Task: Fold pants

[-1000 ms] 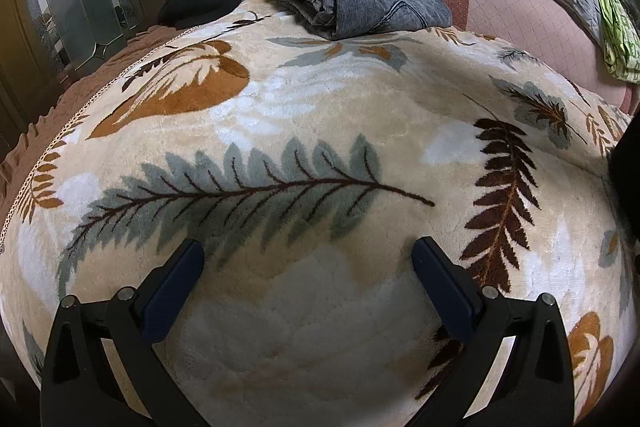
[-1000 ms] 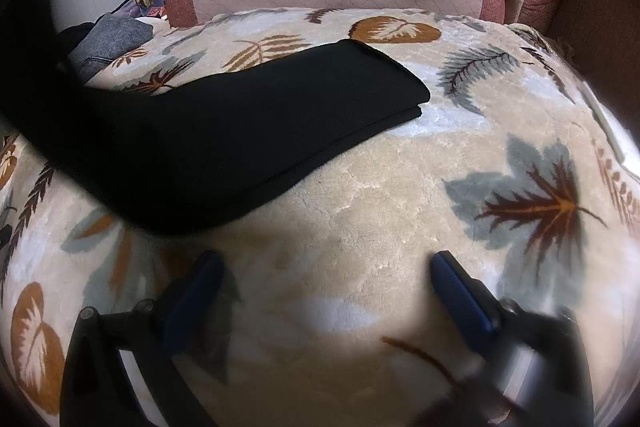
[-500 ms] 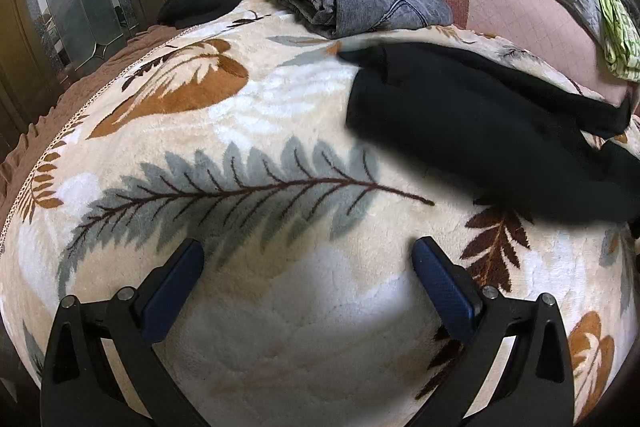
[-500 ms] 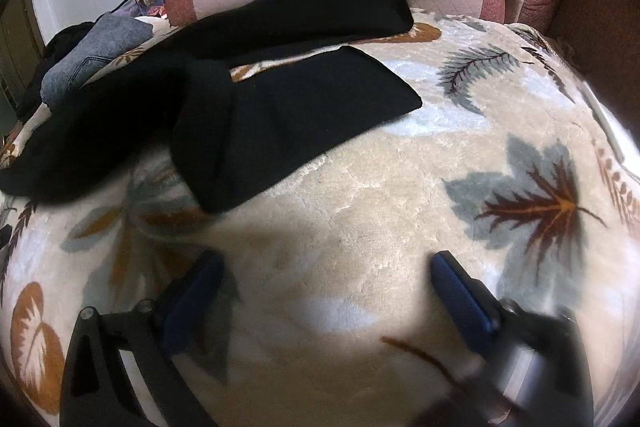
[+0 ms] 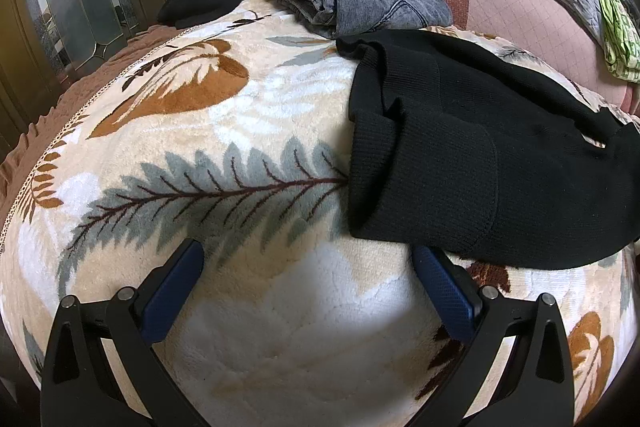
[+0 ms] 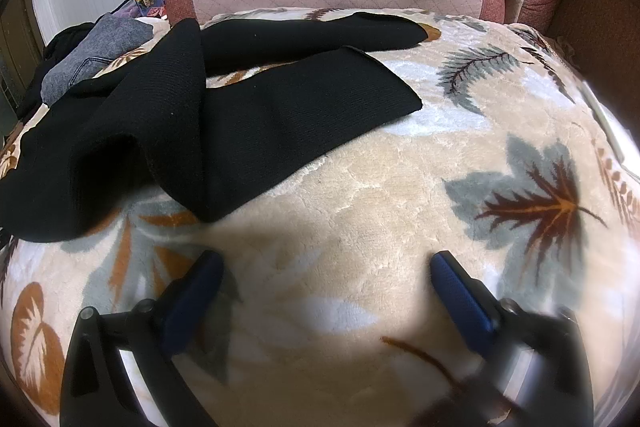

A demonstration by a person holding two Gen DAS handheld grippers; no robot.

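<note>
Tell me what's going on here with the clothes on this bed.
A person holding two grippers is about to fold the black pants, which lie unfolded and rumpled on the leaf-patterned blanket, legs spread apart. The left gripper and right gripper are both open and empty, close to the blanket in front of the pants. Folded grey pants sit at the far edge.
</note>
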